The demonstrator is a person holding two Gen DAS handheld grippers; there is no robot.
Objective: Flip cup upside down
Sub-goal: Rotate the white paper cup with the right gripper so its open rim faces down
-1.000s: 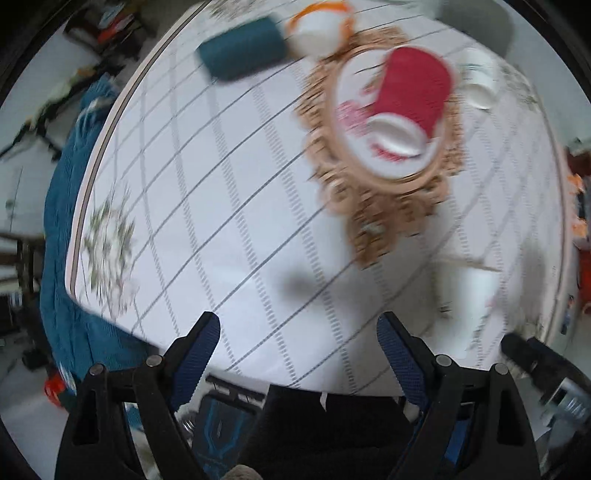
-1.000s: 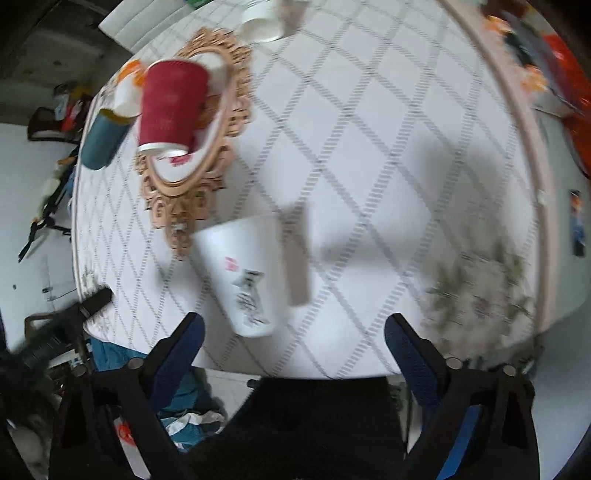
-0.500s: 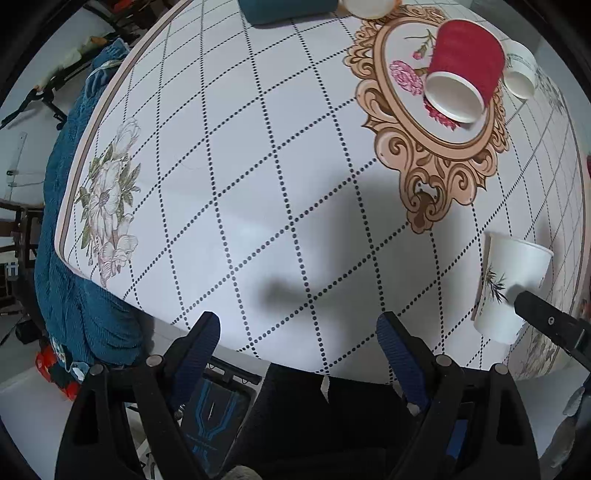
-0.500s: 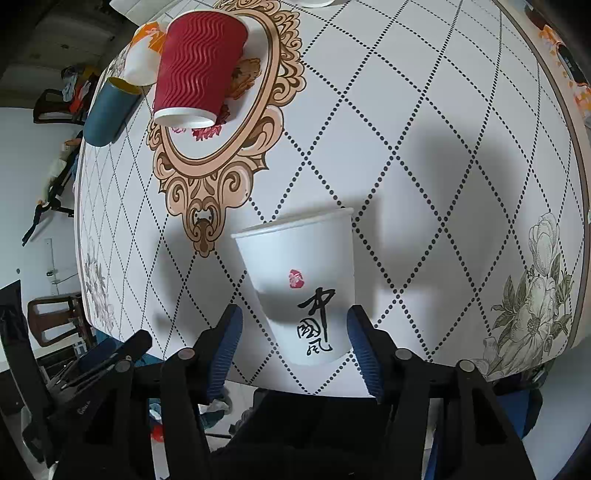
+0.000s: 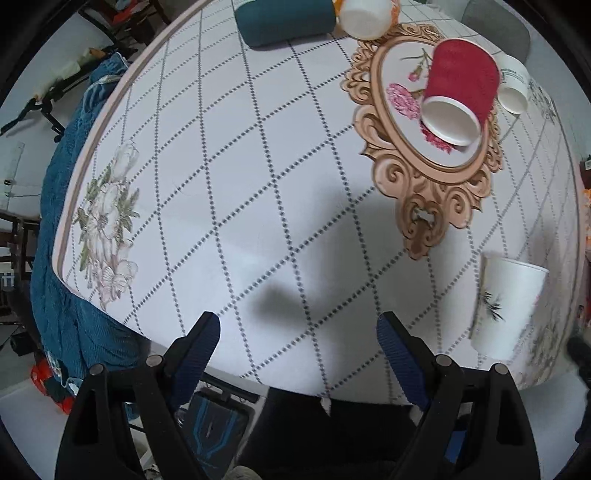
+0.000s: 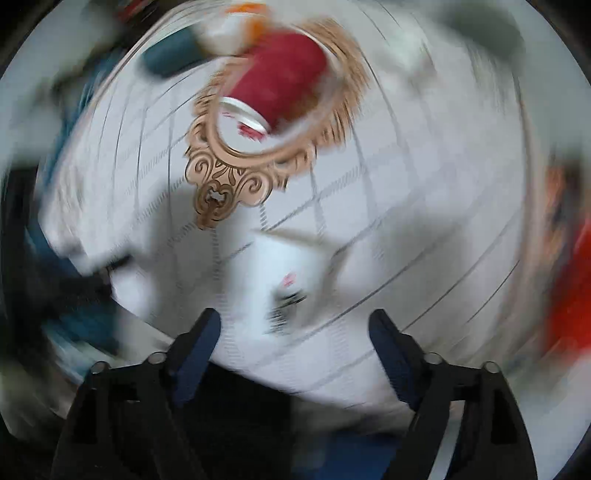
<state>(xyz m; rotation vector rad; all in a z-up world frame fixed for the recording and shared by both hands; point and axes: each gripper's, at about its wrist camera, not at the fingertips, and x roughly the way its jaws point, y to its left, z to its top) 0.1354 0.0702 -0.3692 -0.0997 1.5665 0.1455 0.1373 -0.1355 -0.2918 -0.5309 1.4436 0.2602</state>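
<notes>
A white paper cup [image 5: 506, 302] with dark print stands near the table's front right edge, wide rim on the cloth. In the blurred right wrist view it [image 6: 284, 280] sits just ahead of my right gripper [image 6: 295, 332], which is open with its fingers apart and off the cup. My left gripper [image 5: 297, 336] is open and empty above the front edge, left of the cup. A red ribbed cup [image 5: 458, 92] stands rim down on the ornate gold medallion [image 5: 424, 206].
A teal cylinder [image 5: 284, 18], a white and orange cup [image 5: 365, 18] and a small white cup [image 5: 513, 88] lie at the back of the round table. A blue cloth [image 5: 62, 295] hangs past the left edge.
My right gripper has let go of the white cup, opened wide and is swinging fast, blurring its view. The left gripper has barely moved.
</notes>
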